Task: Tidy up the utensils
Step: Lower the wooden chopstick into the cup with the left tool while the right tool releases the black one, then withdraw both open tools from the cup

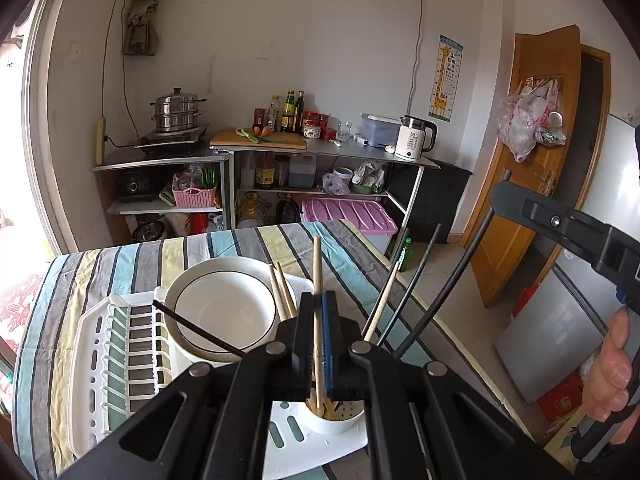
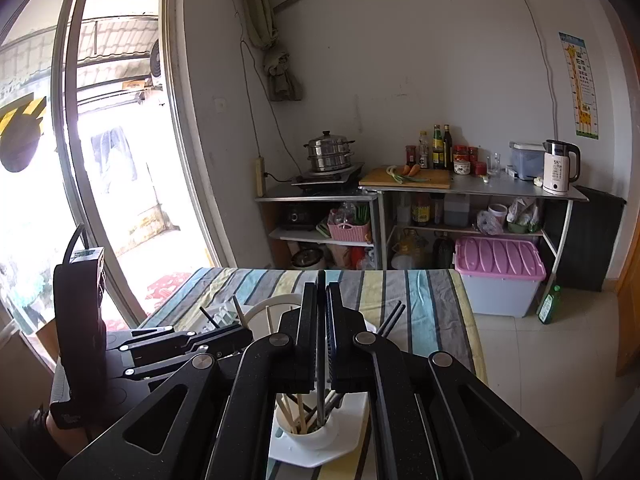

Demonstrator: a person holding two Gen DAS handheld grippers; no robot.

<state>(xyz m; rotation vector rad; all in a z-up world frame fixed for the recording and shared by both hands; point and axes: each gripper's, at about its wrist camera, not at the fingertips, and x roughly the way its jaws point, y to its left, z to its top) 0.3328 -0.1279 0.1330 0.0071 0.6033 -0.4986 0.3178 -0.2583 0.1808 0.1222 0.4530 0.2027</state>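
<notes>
Here, left hand-held gripper (image 1: 319, 320) clamping wooden chopstick (image 1: 317, 264)

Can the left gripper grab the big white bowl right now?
Probably not yet. The left gripper is shut on a wooden chopstick standing in the white cup, so its jaws are busy. The white bowl sits just beyond, uncovered.

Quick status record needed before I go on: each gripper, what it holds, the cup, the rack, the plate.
left gripper: shut on a wooden chopstick, held upright over the cup
right gripper: shut on a dark chopstick, its lower end in the cup
cup: white, already holds wooden and dark chopsticks
rack: white drainer on the striped tablecloth
plate: white, dark rim, sits in the rack beside the cup
</notes>
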